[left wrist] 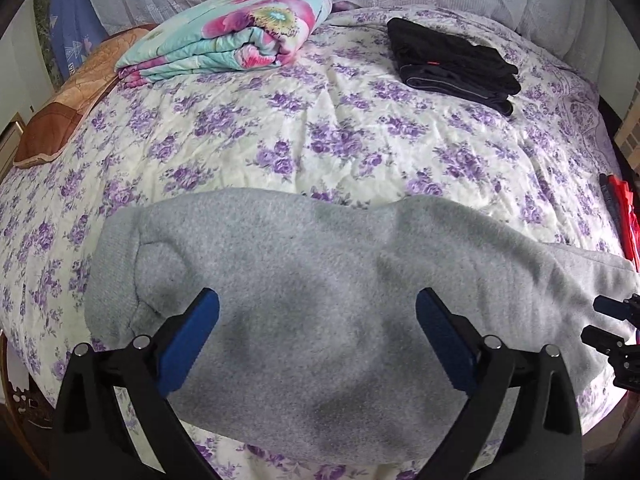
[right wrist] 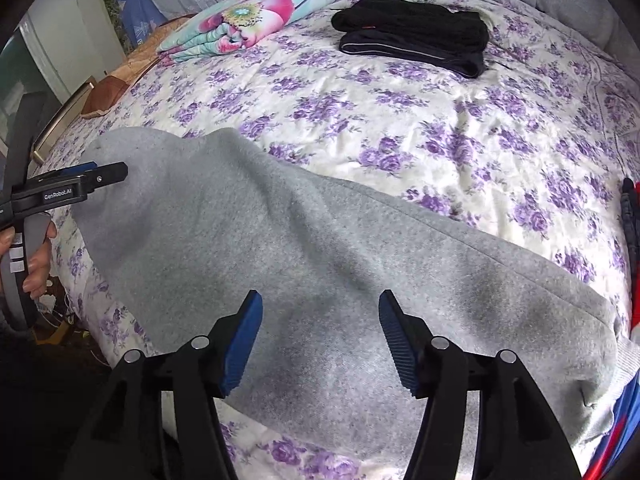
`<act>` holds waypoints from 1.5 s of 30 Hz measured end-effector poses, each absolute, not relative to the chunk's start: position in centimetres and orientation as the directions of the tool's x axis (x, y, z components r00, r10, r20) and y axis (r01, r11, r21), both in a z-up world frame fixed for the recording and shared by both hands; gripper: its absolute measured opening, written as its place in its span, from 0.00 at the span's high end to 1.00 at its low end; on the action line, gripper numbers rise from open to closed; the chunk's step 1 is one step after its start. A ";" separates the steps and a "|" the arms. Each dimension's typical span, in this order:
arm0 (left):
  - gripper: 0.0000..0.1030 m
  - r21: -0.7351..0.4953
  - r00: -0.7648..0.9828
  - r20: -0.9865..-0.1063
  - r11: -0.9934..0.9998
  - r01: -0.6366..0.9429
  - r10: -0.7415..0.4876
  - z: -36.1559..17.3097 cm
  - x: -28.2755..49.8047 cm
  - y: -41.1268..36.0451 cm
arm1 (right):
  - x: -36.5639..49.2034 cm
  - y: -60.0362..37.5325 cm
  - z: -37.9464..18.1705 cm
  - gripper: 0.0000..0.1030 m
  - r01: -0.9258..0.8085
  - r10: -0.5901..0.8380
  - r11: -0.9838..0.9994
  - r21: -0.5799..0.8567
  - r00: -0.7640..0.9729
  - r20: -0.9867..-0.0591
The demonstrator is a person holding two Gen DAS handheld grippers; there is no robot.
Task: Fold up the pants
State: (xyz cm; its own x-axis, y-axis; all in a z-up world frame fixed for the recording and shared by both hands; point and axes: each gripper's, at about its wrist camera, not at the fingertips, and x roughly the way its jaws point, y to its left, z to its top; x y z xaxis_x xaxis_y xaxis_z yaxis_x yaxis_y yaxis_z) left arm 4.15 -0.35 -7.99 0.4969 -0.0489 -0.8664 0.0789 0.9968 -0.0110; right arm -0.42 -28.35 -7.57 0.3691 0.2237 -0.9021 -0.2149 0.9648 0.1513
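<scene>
Floral bedspread (left wrist: 320, 120) lies under grey pants (left wrist: 320, 300), which spread flat below both claws. Left claw (left wrist: 318, 320) gapes wide, empty; right claw (right wrist: 320, 336) stands partly open, empty. Beyond them sit black clothes (right wrist: 416, 36).

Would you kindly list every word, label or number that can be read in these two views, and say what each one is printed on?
"GenRobot.AI": white lettering on the black body of the left claw, seen in the right wrist view.
White marks on the blue cloth at the far left: too blurred to read.
White squares on the left claw's grey handle: nothing legible on them.
Nothing else carries readable text.
</scene>
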 end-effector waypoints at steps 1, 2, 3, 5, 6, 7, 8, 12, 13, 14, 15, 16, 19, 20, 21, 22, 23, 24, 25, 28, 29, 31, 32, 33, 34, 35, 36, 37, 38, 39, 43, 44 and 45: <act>0.06 -0.012 0.493 -0.869 0.996 0.086 -0.053 -8.2 4.3 -0.7 | -0.4 -28.8 -7.8 0.41 -0.198 0.219 0.968 0.154 0.367 -0.904; 0.06 -0.011 0.483 -0.874 0.996 0.088 -0.052 -8.6 4.4 -0.9 | -0.4 -29.1 -8.0 0.40 -0.182 0.218 0.970 0.161 0.362 -0.906; 0.06 -0.018 0.465 -0.883 0.996 0.091 -0.059 -9.3 4.6 -1.0 | -0.3 -29.5 -8.4 0.39 -0.167 0.218 0.971 0.168 0.352 -0.910; 0.06 -0.044 0.414 -0.907 0.995 0.089 -0.077 -11.1 4.8 -1.0 | -0.1 -30.0 -9.9 0.32 -0.143 0.224 0.972 0.189 0.297 -0.928; 0.06 -0.030 0.401 -0.914 0.996 0.086 -0.062 -12.0 4.8 -1.0 | 0.1 -30.2 -10.9 0.31 -0.133 0.233 0.970 0.204 0.267 -0.935; 0.06 -0.003 0.404 -0.914 0.995 0.101 -0.043 -12.6 4.6 -1.3 | 0.0 -30.2 -11.3 0.30 -0.131 0.240 0.968 0.212 0.264 -0.934; 0.05 0.031 0.413 -0.910 0.992 0.123 -0.023 -12.9 4.4 -1.7 | 0.0 -30.1 -11.4 0.28 -0.138 0.245 0.967 0.215 0.268 -0.932; 0.05 0.080 0.411 -0.912 0.986 0.149 0.012 -13.1 4.3 -2.4 | -0.4 -30.0 -10.9 0.27 -0.166 0.244 0.965 0.202 0.294 -0.924; 0.05 0.067 0.405 -0.915 0.987 0.145 0.002 -13.0 4.4 -2.2 | -0.7 -30.3 -10.3 0.27 -0.160 0.238 0.968 0.195 0.324 -0.915; 0.05 0.053 0.400 -0.917 0.989 0.141 -0.008 -12.8 4.5 -2.0 | -1.0 -30.9 -9.5 0.27 -0.146 0.233 0.970 0.192 0.358 -0.904; 0.05 0.040 0.396 -0.918 0.990 0.136 -0.017 -12.5 4.5 -1.8 | -1.3 -31.8 -8.8 0.27 -0.125 0.232 0.972 0.198 0.390 -0.891; 0.05 0.029 0.393 -0.919 0.991 0.131 -0.025 -12.3 4.5 -1.7 | -1.6 -32.8 -8.0 0.27 -0.095 0.232 0.973 0.212 0.420 -0.877; 0.05 -0.007 0.393 -0.918 0.993 0.119 -0.053 -11.6 4.4 -1.4 | -2.5 -36.3 -6.5 0.27 0.009 0.235 0.962 0.272 0.480 -0.845; 0.05 -0.015 0.400 -0.914 0.993 0.117 -0.061 -11.2 4.3 -1.4 | -2.8 -37.4 -6.2 0.27 0.039 0.239 0.954 0.296 0.496 -0.835; 0.05 -0.022 0.413 -0.908 0.993 0.115 -0.068 -10.7 4.2 -1.5 | -3.2 -38.2 -5.9 0.27 0.064 0.239 0.947 0.314 0.513 -0.824; 0.05 -0.028 0.428 -0.900 0.993 0.117 -0.076 -10.2 4.2 -1.6 | -3.4 -38.8 -5.6 0.27 0.083 0.233 0.943 0.323 0.528 -0.817; 0.05 -0.031 0.441 -0.894 0.992 0.123 -0.083 -9.7 4.4 -1.9 | -3.5 -39.2 -5.5 0.27 0.093 0.227 0.942 0.324 0.534 -0.814; 0.05 -0.031 0.451 -0.888 0.990 0.134 -0.089 -9.2 4.6 -2.3 | -3.5 -39.3 -5.5 0.27 0.097 0.222 0.943 0.320 0.532 -0.817; 0.05 -0.028 0.461 -0.882 0.989 0.148 -0.094 -8.8 4.9 -2.9 | -3.4 -39.4 -5.7 0.27 0.099 0.219 0.944 0.315 0.527 -0.821; 0.05 -0.031 0.479 -0.868 0.977 0.210 -0.130 -7.9 5.5 -5.0 | -3.0 -38.6 -6.1 0.27 0.086 0.237 0.941 0.326 0.518 -0.822; 0.05 -0.034 0.471 -0.870 0.972 0.234 -0.144 -8.1 5.6 -5.7 | -3.0 -38.4 -6.1 0.27 0.074 0.241 0.943 0.323 0.515 -0.823; 0.05 -0.035 0.403 -0.902 0.954 0.297 -0.158 -9.9 5.5 -7.2 | -3.2 -38.4 -6.1 0.27 0.075 0.223 0.949 0.305 0.522 -0.823; 0.05 -0.020 0.349 -0.926 0.942 0.334 -0.143 -11.6 5.3 -7.9 | -3.5 -39.0 -6.2 0.27 0.101 0.208 0.947 0.304 0.528 -0.823; 0.04 0.014 0.309 -0.946 0.936 0.353 -0.102 -13.6 4.9 -8.2 | -3.7 -39.9 -6.4 0.27 0.138 0.194 0.941 0.309 0.529 -0.826; 0.04 0.042 0.316 -0.945 0.931 0.362 -0.080 -14.7 4.2 -8.1 | -4.1 -41.2 -6.5 0.27 0.189 0.181 0.928 0.322 0.527 -0.830; 0.04 0.058 0.364 -0.928 0.929 0.366 -0.085 -14.7 3.4 -8.1 | -4.7 -42.6 -6.6 0.27 0.236 0.175 0.909 0.343 0.531 -0.829; 0.04 0.068 0.376 -0.923 0.928 0.368 -0.081 -14.5 3.1 -8.1 | -5.3 -43.8 -6.4 0.27 0.273 0.169 0.891 0.363 0.543 -0.823; 0.05 0.063 0.368 -0.926 0.929 0.364 -0.082 -14.2 3.1 -8.1 | -6.2 -45.1 -6.1 0.29 0.298 0.174 0.869 0.395 0.563 -0.808; 0.05 0.046 0.360 -0.929 0.935 0.352 -0.090 -13.8 3.3 -7.9 | -7.0 -46.1 -5.7 0.29 0.317 0.178 0.849 0.423 0.582 -0.794; 0.05 0.022 0.355 -0.929 0.942 0.335 -0.105 -13.3 3.5 -7.7 | -7.9 -47.0 -5.4 0.28 0.346 0.152 0.839 0.420 0.593 -0.791; 0.05 -0.094 0.370 -0.906 0.951 0.293 -0.204 -10.8 4.4 -7.5 | -11.0 -50.3 -5.8 0.28 0.419 0.134 0.784 0.458 0.607 -0.783; 0.05 -0.123 0.370 -0.900 0.948 0.293 -0.231 -10.3 4.7 -7.8 | -11.5 -50.9 -6.6 0.28 0.442 0.145 0.761 0.475 0.597 -0.789; 0.05 -0.154 0.362 -0.895 0.943 0.295 -0.259 -10.0 5.0 -8.2 | -11.9 -51.3 -7.4 0.28 0.463 0.160 0.736 0.494 0.590 -0.791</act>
State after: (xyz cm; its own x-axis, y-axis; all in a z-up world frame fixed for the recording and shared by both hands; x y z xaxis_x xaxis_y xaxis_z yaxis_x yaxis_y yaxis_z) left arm 5.00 -8.21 -10.00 0.3619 -0.2593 -0.8954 0.2946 0.9431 -0.1541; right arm -11.94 -51.33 -7.42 0.5899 0.1597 -0.7915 0.4630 0.7362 0.4936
